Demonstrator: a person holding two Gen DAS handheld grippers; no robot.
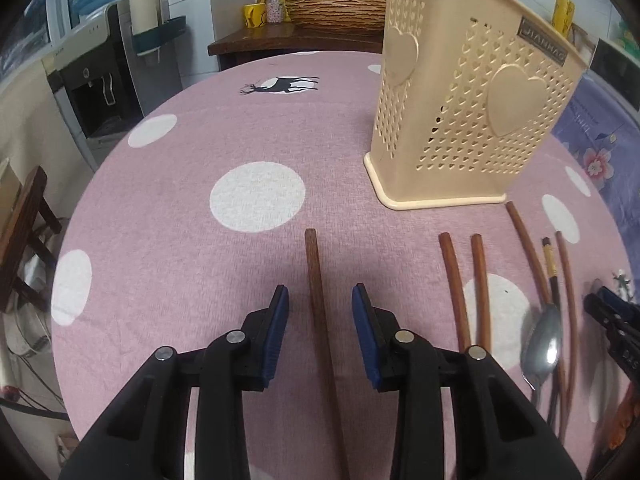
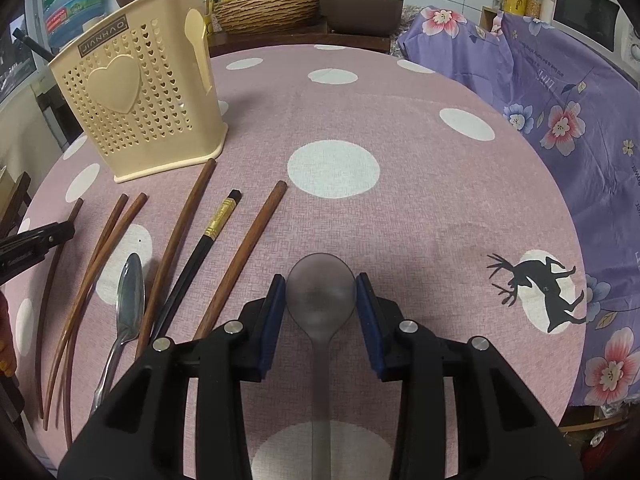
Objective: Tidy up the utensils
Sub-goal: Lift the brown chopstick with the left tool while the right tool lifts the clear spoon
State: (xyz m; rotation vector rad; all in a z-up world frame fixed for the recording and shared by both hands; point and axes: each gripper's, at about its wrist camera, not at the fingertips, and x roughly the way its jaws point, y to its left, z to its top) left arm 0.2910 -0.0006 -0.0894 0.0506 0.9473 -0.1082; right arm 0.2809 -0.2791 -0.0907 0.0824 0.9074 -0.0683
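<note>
Left gripper (image 1: 320, 304) straddles a chopstick (image 1: 318, 304), fingers apart

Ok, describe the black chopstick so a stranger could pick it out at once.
Start at the cream utensil holder on the pink dotted tablecloth. In front of it lies a row of sticks; the black chopstick is among them, just right of the metal spoon. It alone is black with a gold band near its square end; the others are plain brown wood.
</note>
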